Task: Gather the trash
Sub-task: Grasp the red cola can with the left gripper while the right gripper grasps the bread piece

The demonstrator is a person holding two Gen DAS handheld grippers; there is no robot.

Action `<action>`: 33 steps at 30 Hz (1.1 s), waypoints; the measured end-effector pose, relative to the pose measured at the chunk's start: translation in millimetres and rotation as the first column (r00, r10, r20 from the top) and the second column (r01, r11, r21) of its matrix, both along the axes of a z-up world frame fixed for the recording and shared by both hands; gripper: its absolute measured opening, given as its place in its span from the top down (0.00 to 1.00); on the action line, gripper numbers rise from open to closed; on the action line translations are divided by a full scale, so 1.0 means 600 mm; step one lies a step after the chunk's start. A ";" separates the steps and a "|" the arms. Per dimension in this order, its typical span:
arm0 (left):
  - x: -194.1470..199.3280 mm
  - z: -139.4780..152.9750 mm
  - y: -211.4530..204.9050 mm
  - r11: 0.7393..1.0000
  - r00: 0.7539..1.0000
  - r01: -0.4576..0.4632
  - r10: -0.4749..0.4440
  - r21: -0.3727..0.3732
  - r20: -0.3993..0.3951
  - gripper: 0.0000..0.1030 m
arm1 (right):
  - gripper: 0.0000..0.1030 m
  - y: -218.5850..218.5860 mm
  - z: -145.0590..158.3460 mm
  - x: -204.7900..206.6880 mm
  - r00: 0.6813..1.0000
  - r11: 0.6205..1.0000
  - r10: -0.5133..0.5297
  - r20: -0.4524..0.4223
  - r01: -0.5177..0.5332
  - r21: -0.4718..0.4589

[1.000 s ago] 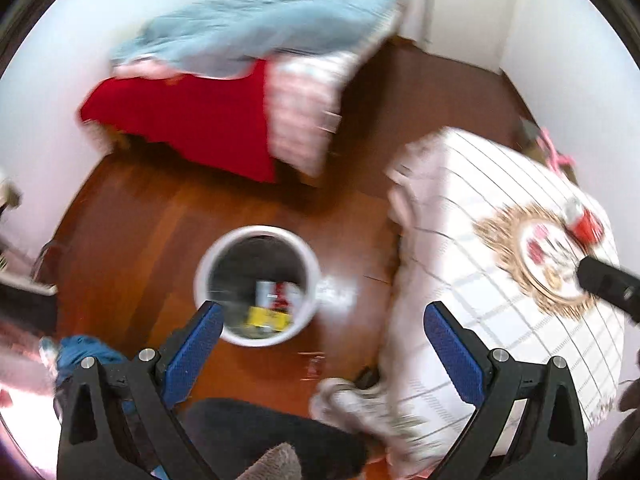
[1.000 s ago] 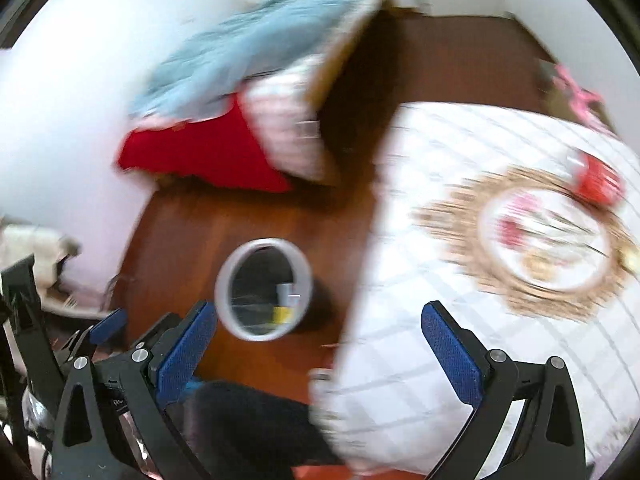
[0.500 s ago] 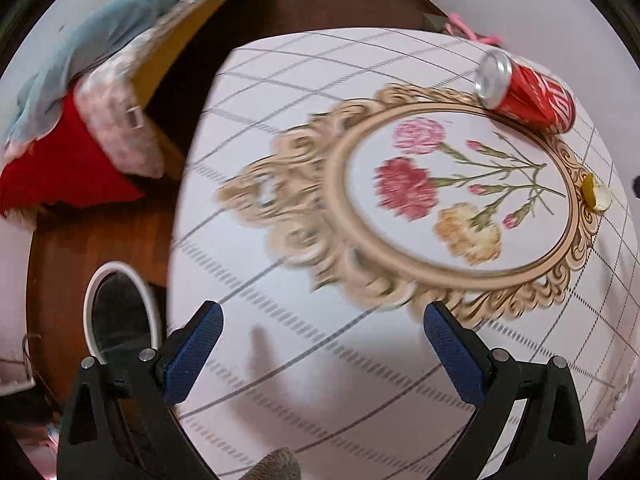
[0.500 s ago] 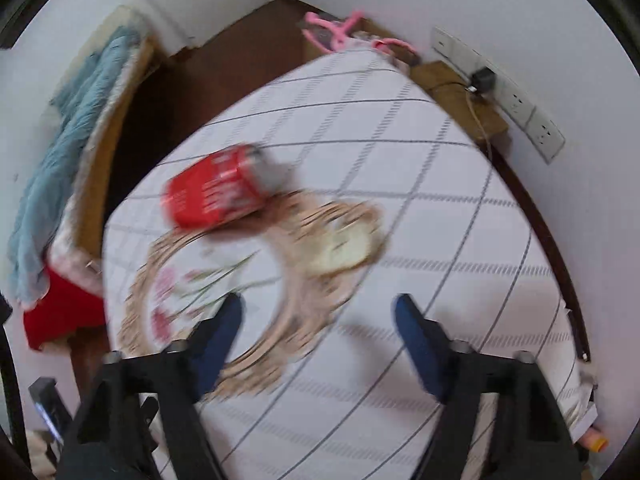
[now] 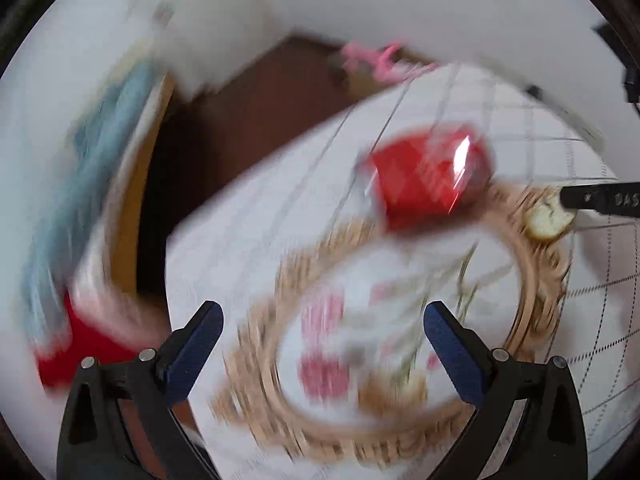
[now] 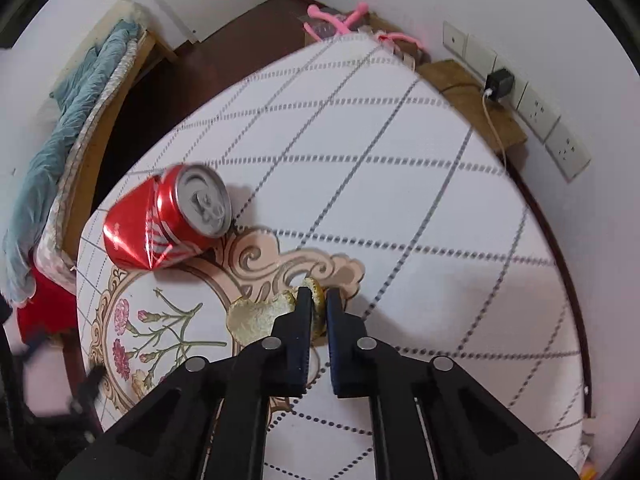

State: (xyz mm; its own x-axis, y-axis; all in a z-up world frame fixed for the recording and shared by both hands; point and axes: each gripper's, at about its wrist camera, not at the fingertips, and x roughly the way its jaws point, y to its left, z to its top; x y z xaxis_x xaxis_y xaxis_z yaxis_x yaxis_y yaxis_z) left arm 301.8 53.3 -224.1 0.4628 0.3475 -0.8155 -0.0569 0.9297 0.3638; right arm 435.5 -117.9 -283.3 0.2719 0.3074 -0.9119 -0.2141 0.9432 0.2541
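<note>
Bed (image 6: 60, 128): far left of the right wrist view, a rumpled blue-grey blanket over a wooden frame, a red cloth hanging at its lower end.
Left gripper (image 5: 324, 344): bottom of the blurred left wrist view, black frame with blue pads, fingers spread wide and holding nothing, over the cloth's floral medallion.
Can (image 6: 166, 220): red aluminium cylinder lying on its side, centre left of the right wrist view; its wall is dented and creased, and the silver top with its tab faces right. In the left wrist view it is a red smear at upper right (image 5: 428, 180).
Tablecloth (image 6: 400, 160): white, smooth, crossed by a diamond grid of dotted grey lines, with a tan scrolled frame around printed pink flowers; it fills the middle of both views.
Peel (image 6: 260, 316): pale yellow scrap, thin and curled, rough inside, a darker greenish rim; it lies on the scrolled frame just right of the can, apart from it.
Right gripper (image 6: 318, 304): lower centre, black fingers nearly together, pinching the peel's right edge; the scrap fans out to the left of the fingers.
Pink object (image 6: 340, 20): top centre, beyond the table's far edge, shape unclear.
Sockets (image 6: 536, 108): upper right, a row of white wall plates with a black charger (image 6: 500, 82) plugged in, its white cable running down behind the table.
</note>
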 end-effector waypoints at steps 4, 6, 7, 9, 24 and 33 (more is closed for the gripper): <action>0.081 0.012 -0.042 0.958 0.960 0.279 -0.276 0.070 -0.045 0.00 | 0.93 -0.028 0.021 0.024 0.999 0.999 -0.035 0.011 0.035 -0.012; 0.109 -0.002 -0.046 0.934 0.933 0.351 -0.343 0.071 -0.106 0.00 | 0.93 -0.045 0.026 0.039 0.998 0.998 -0.058 0.012 0.058 -0.016; 0.126 -0.013 -0.050 0.922 0.916 0.384 -0.372 0.059 -0.150 0.00 | 0.93 -0.054 0.026 0.048 0.997 0.997 -0.073 0.003 0.073 -0.008; 0.151 -0.034 -0.053 0.903 0.884 0.428 -0.414 0.023 -0.216 0.00 | 0.93 -0.060 0.024 0.057 0.997 0.997 -0.075 -0.012 0.075 0.004; 0.175 -0.069 -0.060 0.918 0.882 0.372 -0.396 -0.140 -0.256 0.64 | 0.93 -0.050 0.034 0.041 1.000 1.000 -0.027 0.005 0.027 0.004; 0.065 -0.004 -0.031 0.941 0.970 0.196 -0.228 -0.275 -0.088 0.65 | 0.93 -0.015 0.106 -0.032 0.995 0.998 0.051 0.084 -0.055 0.044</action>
State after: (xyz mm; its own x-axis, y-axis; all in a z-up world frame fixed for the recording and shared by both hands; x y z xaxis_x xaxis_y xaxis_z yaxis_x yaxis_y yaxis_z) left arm 341.1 34.7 -226.5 0.3984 0.0180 -0.9170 0.1804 0.9787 0.0976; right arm 416.2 -127.1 -219.9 0.3283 0.3648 -0.8713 -0.2860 0.9175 0.2764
